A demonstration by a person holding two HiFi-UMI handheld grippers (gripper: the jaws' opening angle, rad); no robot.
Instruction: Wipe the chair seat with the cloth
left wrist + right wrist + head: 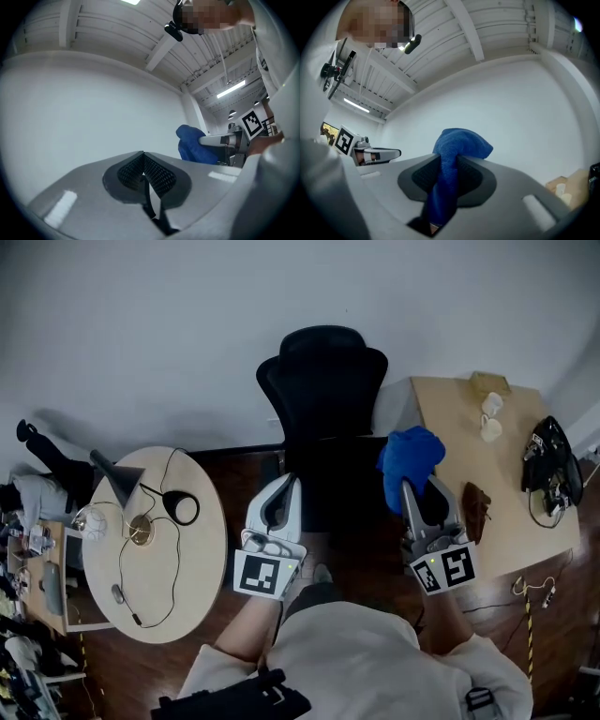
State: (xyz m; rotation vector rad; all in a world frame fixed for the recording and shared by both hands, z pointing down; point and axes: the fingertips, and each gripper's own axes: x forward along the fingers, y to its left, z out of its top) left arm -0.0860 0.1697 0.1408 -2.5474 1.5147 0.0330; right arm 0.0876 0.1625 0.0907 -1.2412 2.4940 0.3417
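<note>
A black office chair (pixel 323 381) stands against the white wall, its seat (pixel 328 486) between my two grippers. My right gripper (pixel 405 487) is shut on a bunched blue cloth (pixel 410 458), held up beside the seat's right edge. In the right gripper view the cloth (pixel 458 144) sticks out above the closed jaws of the right gripper (pixel 446 169). My left gripper (pixel 293 482) is shut on nothing over the seat's left edge; its pads (pixel 159 176) meet. Both gripper views tilt up at the wall and ceiling. From the left gripper view, the cloth (pixel 190 144) shows to the right.
A round table (pixel 202 554) with a lamp, headphones (pixel 181 508) and cables stands left. To the right is a wooden desk (pixel 450 413) carrying two mugs (pixel 490 416) and a black bag (pixel 551 465). The floor is dark wood.
</note>
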